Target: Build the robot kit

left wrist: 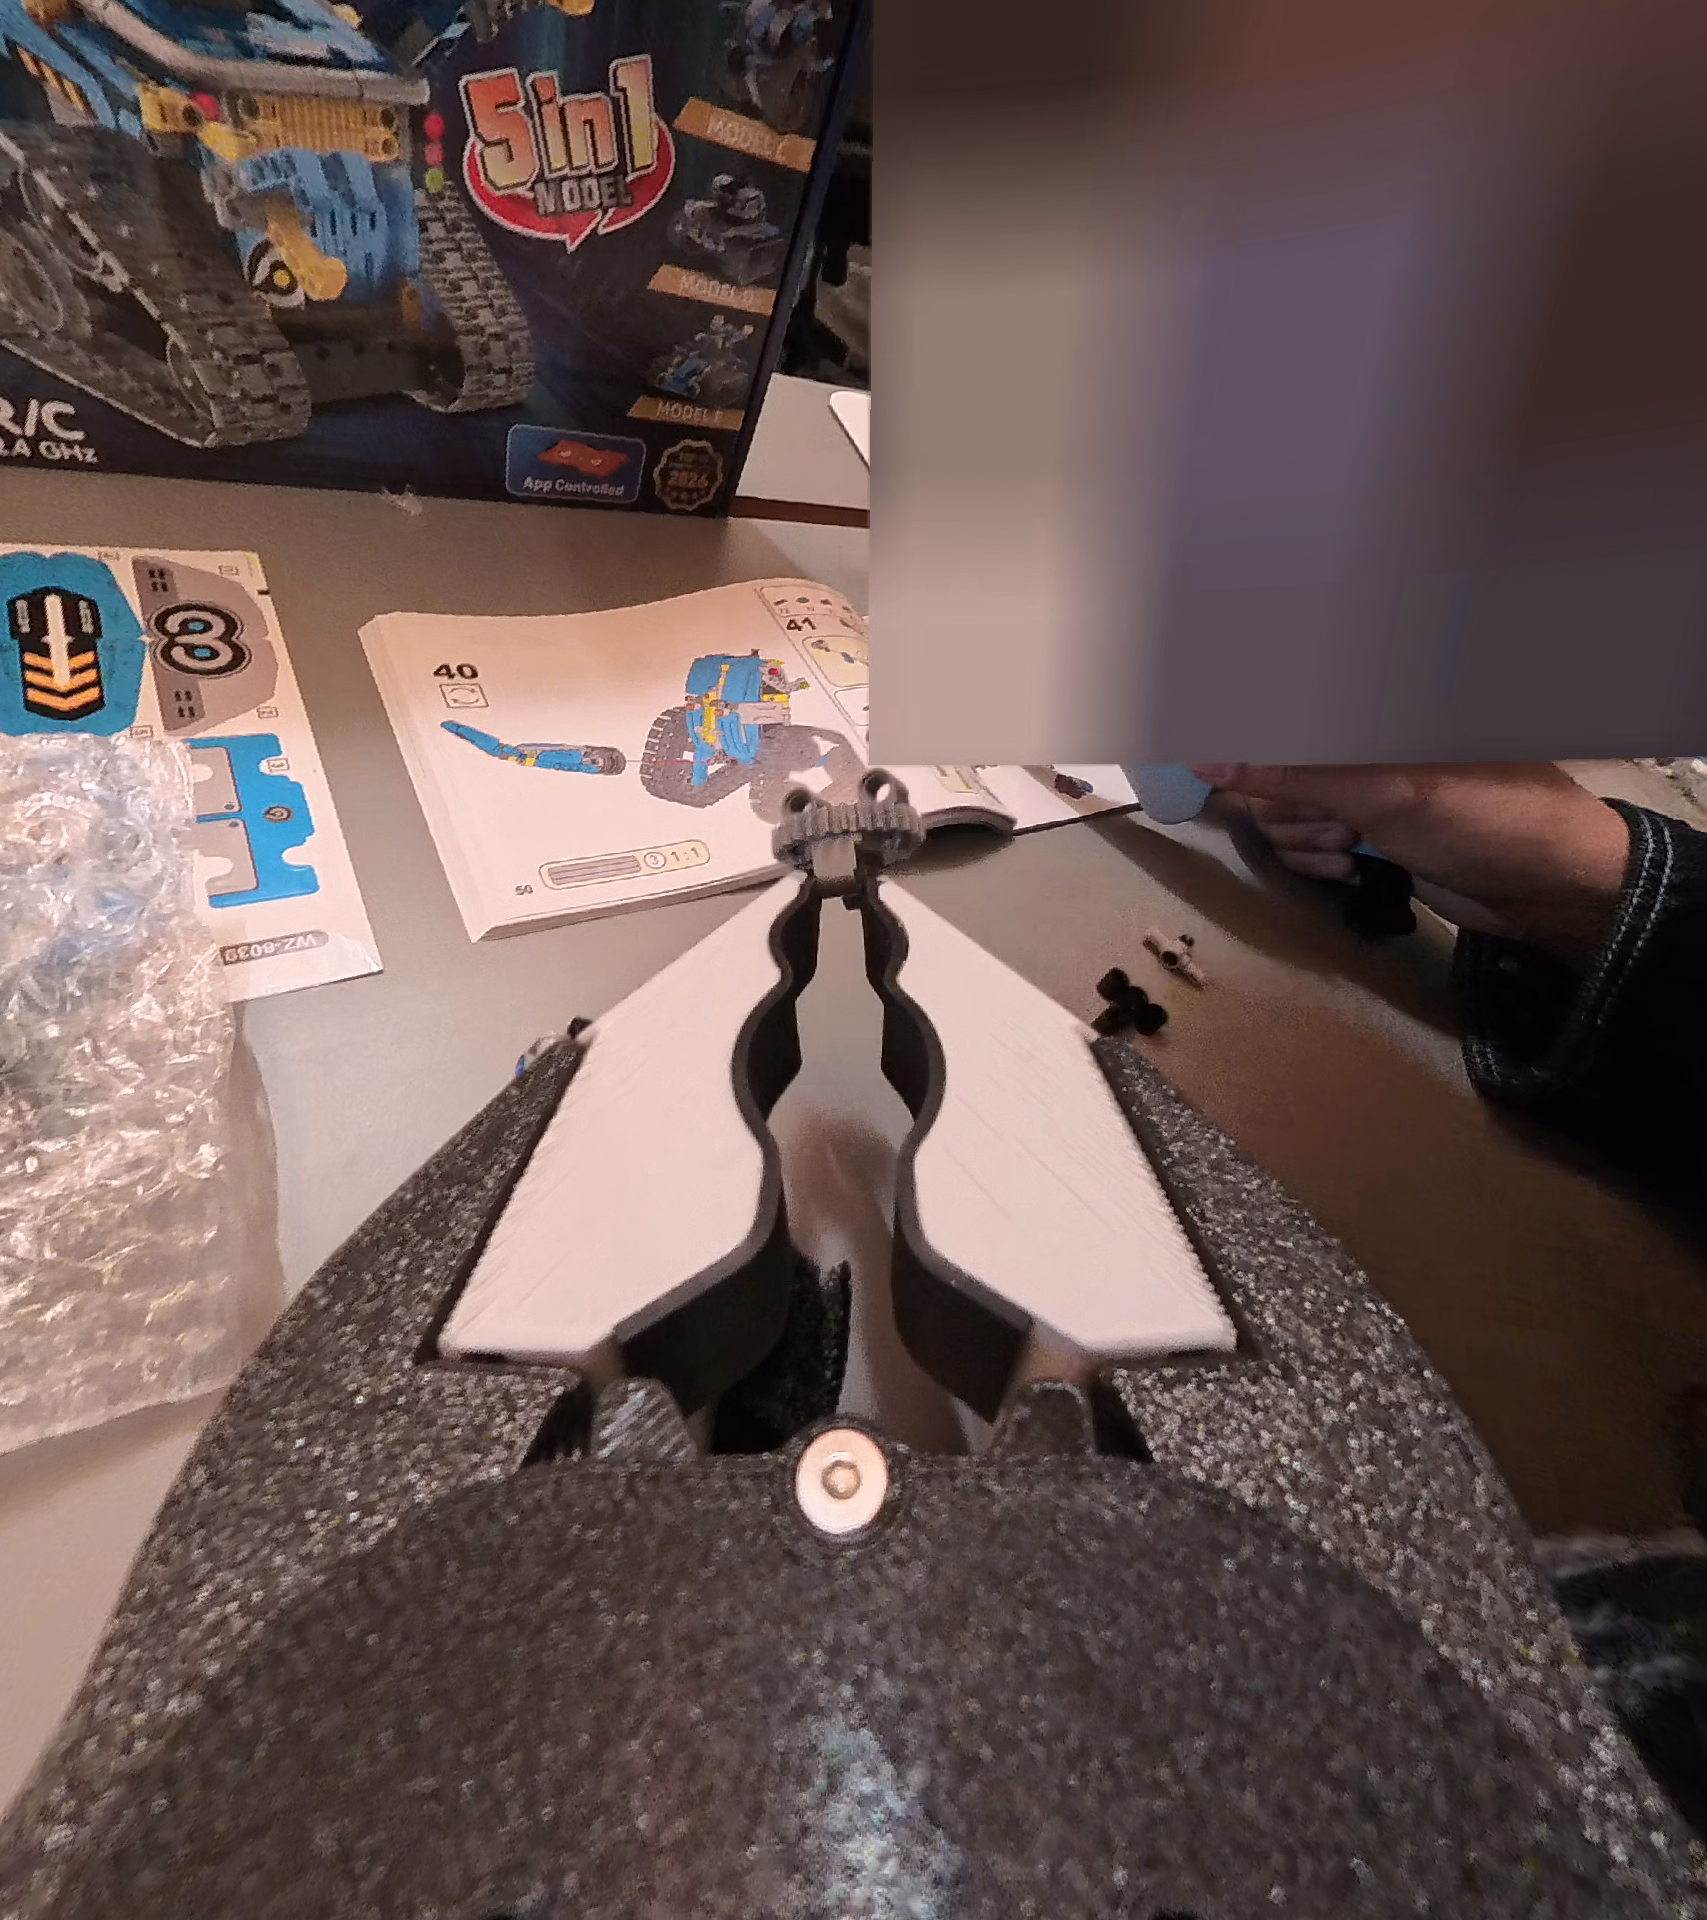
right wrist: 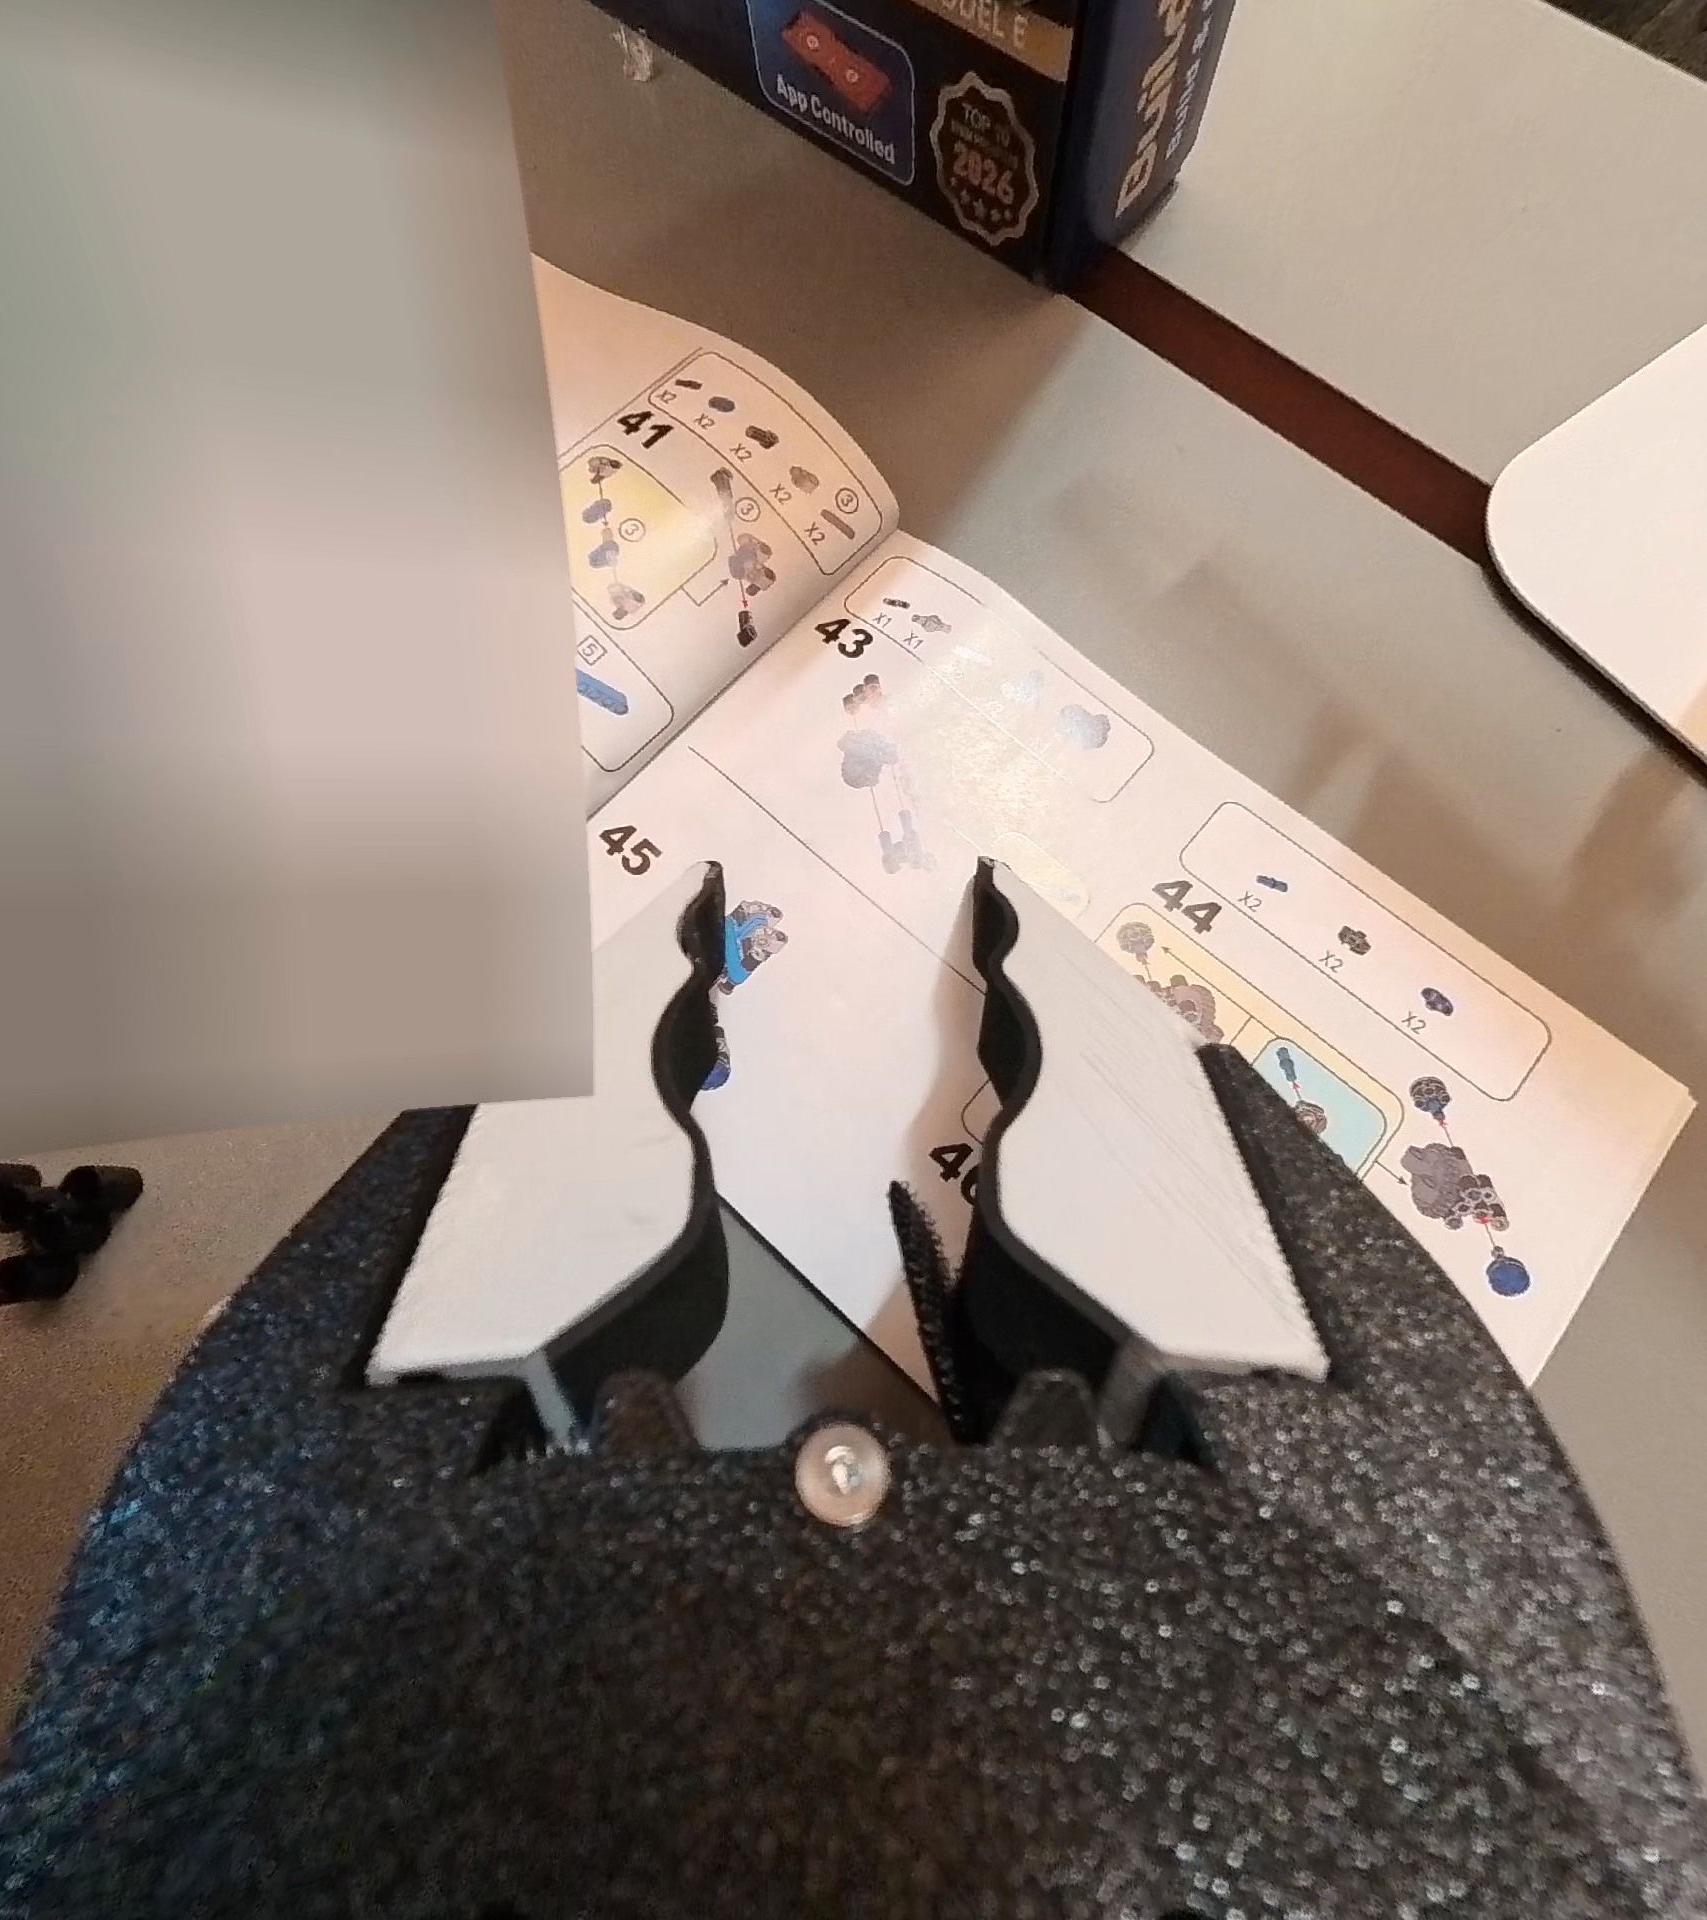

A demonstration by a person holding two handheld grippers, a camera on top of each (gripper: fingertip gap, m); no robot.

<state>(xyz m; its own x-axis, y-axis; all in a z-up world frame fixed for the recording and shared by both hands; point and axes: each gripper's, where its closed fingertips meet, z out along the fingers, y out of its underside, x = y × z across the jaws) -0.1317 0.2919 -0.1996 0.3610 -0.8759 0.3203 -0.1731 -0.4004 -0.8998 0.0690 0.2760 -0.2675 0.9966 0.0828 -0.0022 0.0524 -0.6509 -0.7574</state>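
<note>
My left gripper point(left wrist: 836, 883) points forward and slightly down over the grey table point(left wrist: 558, 540), its white fingers point(left wrist: 683, 1122) pinched onto a small grey toothed building piece point(left wrist: 844, 826) held at the tips, just above the near edge of the open instruction booklet point(left wrist: 620, 748). Left of it lie crumpled bubble wrap point(left wrist: 49, 1060) and a sticker sheet point(left wrist: 205, 748); to the right, a few small black pegs point(left wrist: 1129, 1003) and a pale connector point(left wrist: 1173, 951) sit on bare tabletop. Farther right a person's hand point(left wrist: 1348, 831) in a dark sleeve reaches in. The toy box point(left wrist: 361, 239) stands upright along the far side.

My right gripper point(right wrist: 844, 883) hovers tilted down over the booklet's right pages point(right wrist: 1088, 831), fingers point(right wrist: 1119, 1143) spread apart and holding nothing. Black pegs point(right wrist: 44, 1210) cluster at its left; open table lies beyond the booklet toward a white board point(right wrist: 1680, 582) and the box corner point(right wrist: 1036, 135).
</note>
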